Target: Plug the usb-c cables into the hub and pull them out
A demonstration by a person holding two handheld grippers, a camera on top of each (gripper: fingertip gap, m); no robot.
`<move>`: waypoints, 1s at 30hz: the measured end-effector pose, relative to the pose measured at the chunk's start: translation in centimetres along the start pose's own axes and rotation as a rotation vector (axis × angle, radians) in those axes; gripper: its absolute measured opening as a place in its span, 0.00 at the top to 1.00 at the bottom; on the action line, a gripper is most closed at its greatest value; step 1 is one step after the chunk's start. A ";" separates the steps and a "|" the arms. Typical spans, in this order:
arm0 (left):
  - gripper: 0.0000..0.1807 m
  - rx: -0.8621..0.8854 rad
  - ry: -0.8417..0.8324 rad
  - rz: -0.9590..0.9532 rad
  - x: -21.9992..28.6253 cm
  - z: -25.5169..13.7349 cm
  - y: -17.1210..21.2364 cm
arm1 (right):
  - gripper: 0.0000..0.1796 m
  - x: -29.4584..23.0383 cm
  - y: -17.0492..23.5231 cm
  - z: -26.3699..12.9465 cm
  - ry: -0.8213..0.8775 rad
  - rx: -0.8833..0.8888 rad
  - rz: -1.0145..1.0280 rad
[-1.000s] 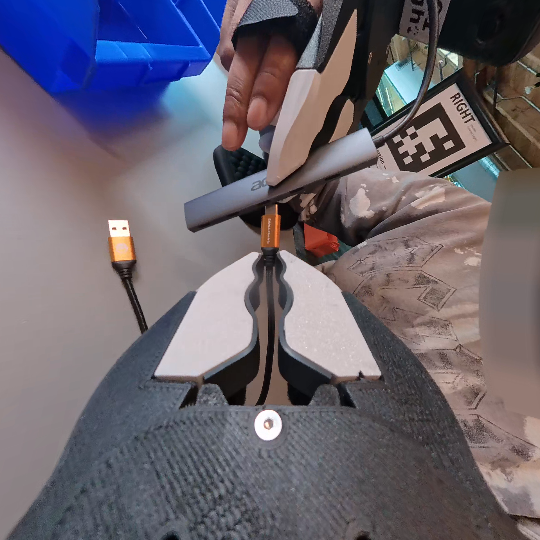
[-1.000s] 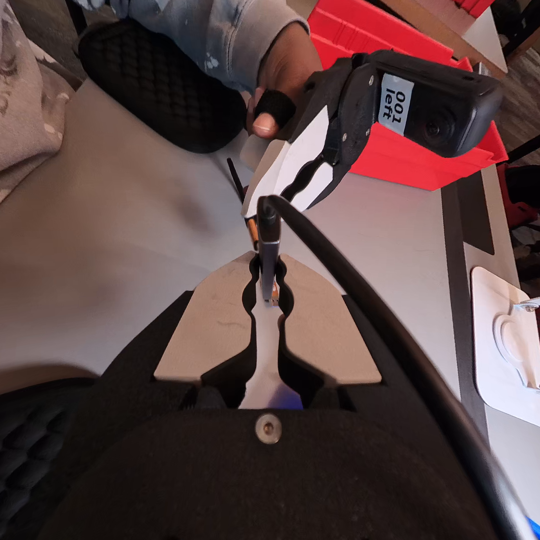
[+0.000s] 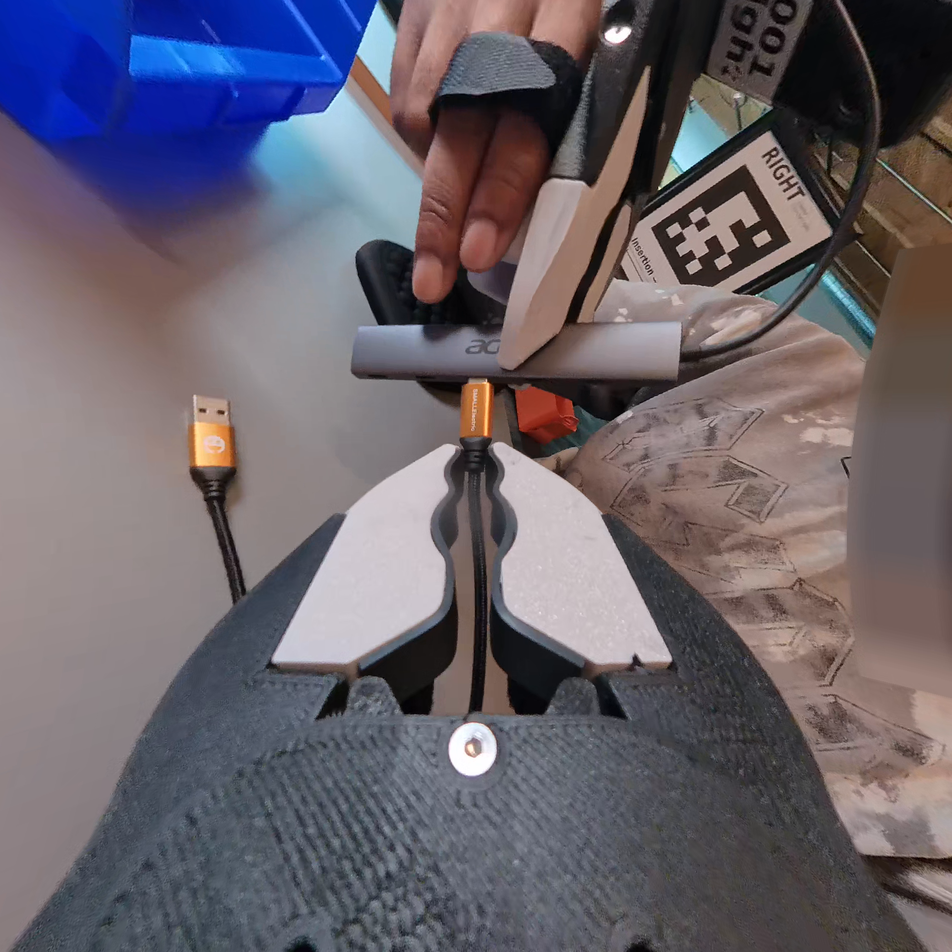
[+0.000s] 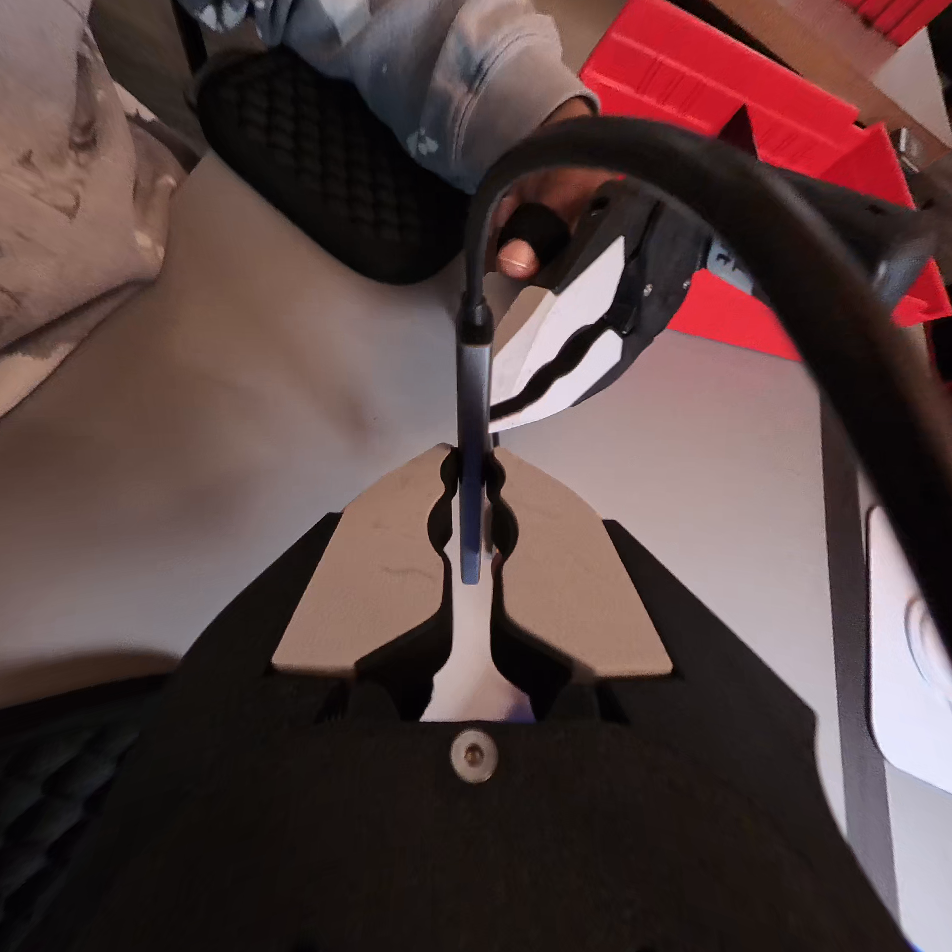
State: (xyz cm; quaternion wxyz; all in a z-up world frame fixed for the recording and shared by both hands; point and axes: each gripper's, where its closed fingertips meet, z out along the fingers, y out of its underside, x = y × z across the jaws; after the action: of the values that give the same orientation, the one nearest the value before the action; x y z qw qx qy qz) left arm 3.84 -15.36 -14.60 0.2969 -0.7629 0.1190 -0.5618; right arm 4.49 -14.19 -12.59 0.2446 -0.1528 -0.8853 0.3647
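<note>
Hub (image 3: 422,353) long axis crosswise, pinched by right tool (image 4: 473,453); left tool (image 3: 475,453) pinching usb-c cable (image 3: 476,412), plug pointing into hub.

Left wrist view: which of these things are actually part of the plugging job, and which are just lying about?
In use:
- grey hub, clamped by the right gripper
- orange-tipped cable, held by the left gripper, plug at the hub's port

Lying about:
- spare orange USB plug on the table
- blue bin
- marker card
- small orange object

The hub's (image 3: 515,355) port side faces away, so the orange plug's (image 3: 476,410) seating is hidden.
</note>
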 end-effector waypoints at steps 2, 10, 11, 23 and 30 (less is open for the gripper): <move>0.96 0.023 0.010 0.016 0.3 -0.1 -0.4 | 0.95 0.5 -0.1 -0.3 0.008 0.024 0.046; 0.96 0.061 0.072 0.046 1.6 0.0 -1.0 | 0.95 0.3 -0.2 -0.3 -0.050 0.088 0.127; 0.96 0.067 0.071 0.049 1.6 0.0 -1.0 | 0.95 0.3 -0.4 -0.4 -0.055 0.106 0.141; 0.88 0.043 -0.325 0.427 -0.3 -0.8 -2.1 | 0.95 2.5 0.4 -1.3 -0.064 0.238 0.365; 0.98 0.040 -0.465 0.503 -1.0 -0.8 -2.9 | 0.95 3.4 0.6 -1.0 -0.045 0.276 0.428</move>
State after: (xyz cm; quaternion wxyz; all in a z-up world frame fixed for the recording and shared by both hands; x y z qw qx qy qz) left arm 2.29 -12.78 -13.52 0.4603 -0.8115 0.2212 -0.2842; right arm 2.26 -11.68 -11.36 0.1608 -0.2939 -0.7797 0.5290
